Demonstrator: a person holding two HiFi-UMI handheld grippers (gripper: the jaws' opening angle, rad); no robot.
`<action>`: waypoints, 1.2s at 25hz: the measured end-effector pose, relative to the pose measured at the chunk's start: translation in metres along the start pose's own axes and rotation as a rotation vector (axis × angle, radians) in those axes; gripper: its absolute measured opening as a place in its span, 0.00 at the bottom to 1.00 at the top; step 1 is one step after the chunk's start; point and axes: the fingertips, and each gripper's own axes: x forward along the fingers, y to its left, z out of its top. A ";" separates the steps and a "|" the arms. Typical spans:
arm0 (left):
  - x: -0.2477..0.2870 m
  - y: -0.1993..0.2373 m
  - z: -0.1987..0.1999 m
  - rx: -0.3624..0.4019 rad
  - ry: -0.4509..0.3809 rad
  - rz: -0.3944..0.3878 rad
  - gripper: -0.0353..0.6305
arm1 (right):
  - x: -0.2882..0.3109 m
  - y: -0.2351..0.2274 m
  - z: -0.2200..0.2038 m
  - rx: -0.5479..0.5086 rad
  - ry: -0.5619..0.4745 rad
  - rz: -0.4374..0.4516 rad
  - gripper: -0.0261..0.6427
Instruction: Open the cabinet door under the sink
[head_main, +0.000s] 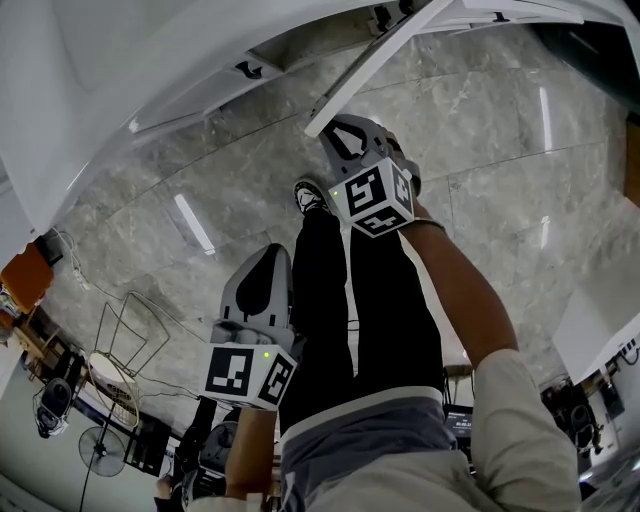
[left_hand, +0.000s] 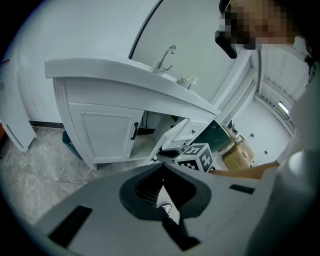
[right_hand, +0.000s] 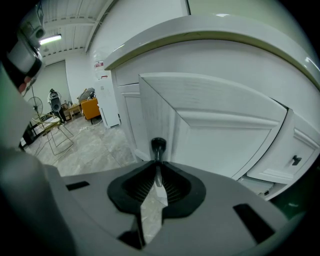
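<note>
The white sink cabinet (left_hand: 107, 132) has two doors. Its left door (left_hand: 107, 134) is closed and carries a black handle (left_hand: 135, 131). The right door (head_main: 372, 60) stands swung out from the cabinet, and it fills the right gripper view as a white panel (right_hand: 220, 132). My right gripper (right_hand: 158, 164) is shut on that door's black handle (right_hand: 158, 146); in the head view it (head_main: 345, 135) sits just under the door's edge. My left gripper (head_main: 262, 262) hangs lower and to the left, away from the cabinet, with its jaws (left_hand: 162, 172) shut on nothing.
A faucet (left_hand: 165, 56) stands on the counter above. The person's black trousers (head_main: 345, 300) and shoe (head_main: 308, 195) are between the grippers on the marble floor (head_main: 500, 150). A wire chair (head_main: 125, 335), a fan (head_main: 100, 450) and cardboard boxes (left_hand: 240, 152) stand farther off.
</note>
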 end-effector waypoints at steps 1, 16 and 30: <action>0.001 -0.001 -0.001 0.001 0.002 -0.002 0.05 | -0.002 0.000 -0.002 -0.002 0.003 0.003 0.12; 0.009 -0.012 -0.005 0.017 0.015 -0.025 0.05 | -0.017 0.001 -0.028 -0.065 0.021 0.037 0.12; 0.002 -0.018 -0.014 0.036 0.026 -0.039 0.05 | -0.049 -0.005 -0.059 -0.104 0.067 0.046 0.12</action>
